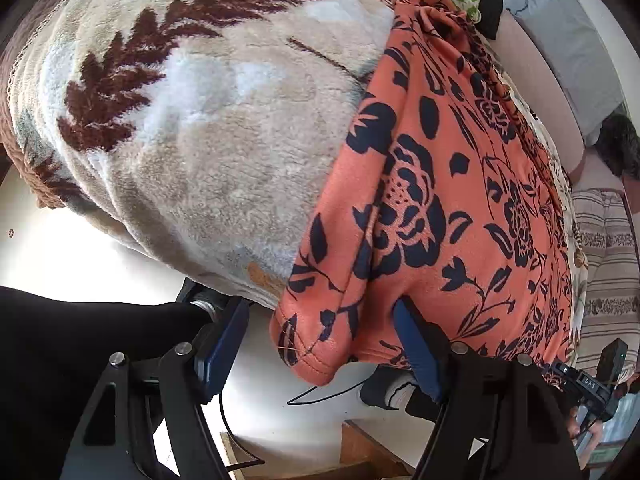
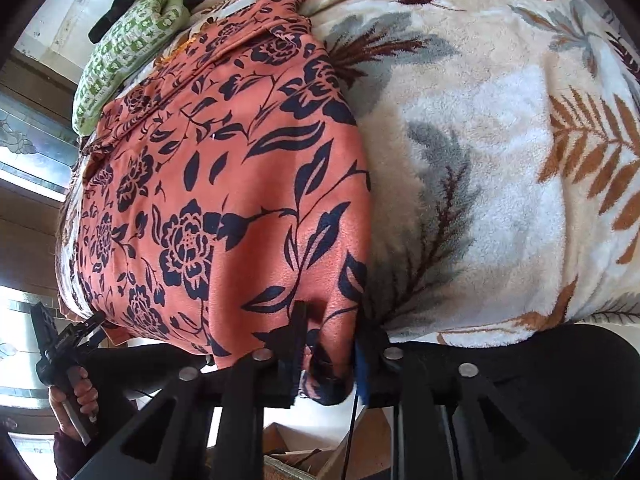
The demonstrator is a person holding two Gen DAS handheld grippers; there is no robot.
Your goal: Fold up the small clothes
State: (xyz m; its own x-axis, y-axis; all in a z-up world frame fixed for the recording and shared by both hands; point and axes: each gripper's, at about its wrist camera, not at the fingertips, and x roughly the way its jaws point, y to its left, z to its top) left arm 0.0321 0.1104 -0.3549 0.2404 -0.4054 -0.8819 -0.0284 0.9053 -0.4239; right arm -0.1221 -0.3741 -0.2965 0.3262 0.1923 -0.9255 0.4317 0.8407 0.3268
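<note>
Lying flat: the orange floral garment was spread on the leaf-print blanket, its hem hanging over the blanket's near edge.
Left gripper: jaws stood wide, the garment's hem corner between them, pads not pressing.
Right gripper: jaws were narrowed onto the garment's other hem corner, pinching bunched cloth.
Green patterned cloth: lay at the garment's far end.
</note>
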